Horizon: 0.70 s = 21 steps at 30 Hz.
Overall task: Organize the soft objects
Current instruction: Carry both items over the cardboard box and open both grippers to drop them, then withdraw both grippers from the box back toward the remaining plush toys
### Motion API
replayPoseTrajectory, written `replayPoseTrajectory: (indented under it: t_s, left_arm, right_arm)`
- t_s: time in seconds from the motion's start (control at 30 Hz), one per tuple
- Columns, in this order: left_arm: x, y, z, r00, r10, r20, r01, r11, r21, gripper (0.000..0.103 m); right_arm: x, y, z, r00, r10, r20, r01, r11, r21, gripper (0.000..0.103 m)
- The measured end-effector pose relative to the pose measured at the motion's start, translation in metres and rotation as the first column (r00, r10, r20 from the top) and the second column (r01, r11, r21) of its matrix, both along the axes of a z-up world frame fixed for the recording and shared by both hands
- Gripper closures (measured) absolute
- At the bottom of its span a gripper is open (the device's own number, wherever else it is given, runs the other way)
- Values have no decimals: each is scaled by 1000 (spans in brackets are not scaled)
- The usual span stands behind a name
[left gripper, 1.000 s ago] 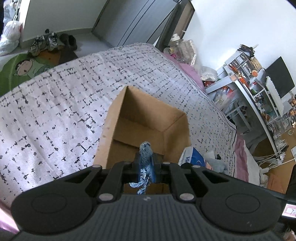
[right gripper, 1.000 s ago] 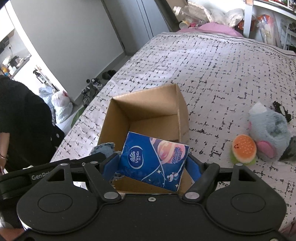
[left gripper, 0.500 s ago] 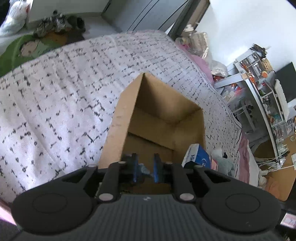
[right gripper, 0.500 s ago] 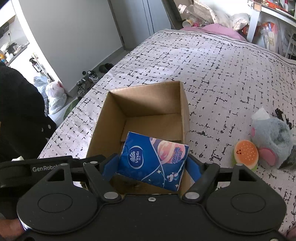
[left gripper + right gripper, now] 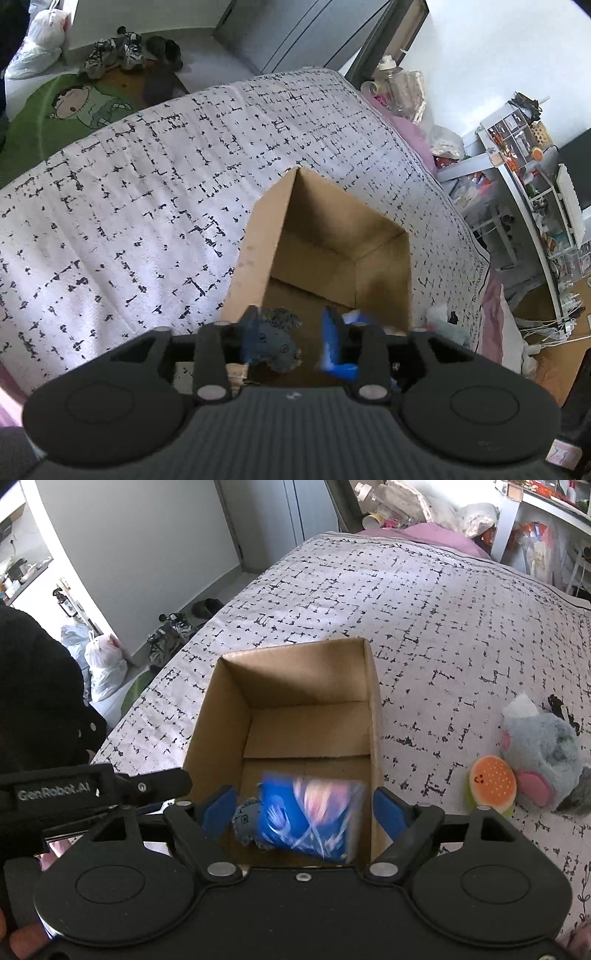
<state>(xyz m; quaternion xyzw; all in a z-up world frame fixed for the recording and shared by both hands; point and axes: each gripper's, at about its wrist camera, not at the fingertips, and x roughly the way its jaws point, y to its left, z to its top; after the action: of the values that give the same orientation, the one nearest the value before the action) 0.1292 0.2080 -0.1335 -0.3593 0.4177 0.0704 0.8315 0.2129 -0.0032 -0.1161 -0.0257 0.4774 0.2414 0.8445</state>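
Note:
An open cardboard box (image 5: 255,254) (image 5: 373,701) stands on the bed. My left gripper (image 5: 291,334) is open over the box's near end; a dark blue-grey knitted soft thing (image 5: 275,341) lies inside the box below it. My right gripper (image 5: 306,814) is open; the blue tissue pack (image 5: 310,819) is blurred between its fingers, loose, inside the box beside the knitted thing (image 5: 245,818). A grey plush toy (image 5: 543,749) and a burger plush (image 5: 489,784) lie on the bed to the right of the box.
The bed has a white cover with black marks (image 5: 129,206). A desk and shelves with clutter (image 5: 524,155) stand to the right. Shoes (image 5: 114,51) and a green mat (image 5: 74,107) are on the floor beyond. The person's dark sleeve (image 5: 37,686) is at left.
The left gripper opened and let go of the knitted thing, which dropped into the box. The right gripper opened and the tissue pack is falling into the box.

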Motion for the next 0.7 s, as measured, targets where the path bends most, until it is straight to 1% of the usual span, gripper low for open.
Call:
replayPoseTrajectory:
  t_s: [0.07, 0.17, 0.37, 0.43, 0.53, 0.7]
  left_arm:
    - [0, -2, 3, 1000, -8, 2, 8, 1000, 5, 45]
    - [-1, -9, 8, 1000, -24, 8, 24, 999, 25, 32]
    - [-4, -17, 17, 1000, -19, 1, 19, 998, 58, 27]
    - [-5, -20, 20, 1000, -15, -1, 15, 997, 70, 26]
    - [-7, -24, 25, 1000, -22, -12, 23, 997, 68, 26]
    - [-11, -38, 36, 999, -30, -14, 31, 992, 125, 26]
  right_arm:
    - [-2, -4, 3, 1000, -4, 7, 4, 1000, 3, 17]
    - [-3, -9, 8, 1000, -10, 10, 10, 1000, 3, 15]
    - [-4, -30, 17, 999, -39, 7, 38, 999, 29, 14]
    - [-4, -37, 19, 999, -48, -5, 48, 998, 41, 14]
    - [-6, -48, 23, 999, -50, -4, 50, 998, 49, 14]
    - [-7, -68, 27, 997, -68, -22, 70, 993, 95, 10]
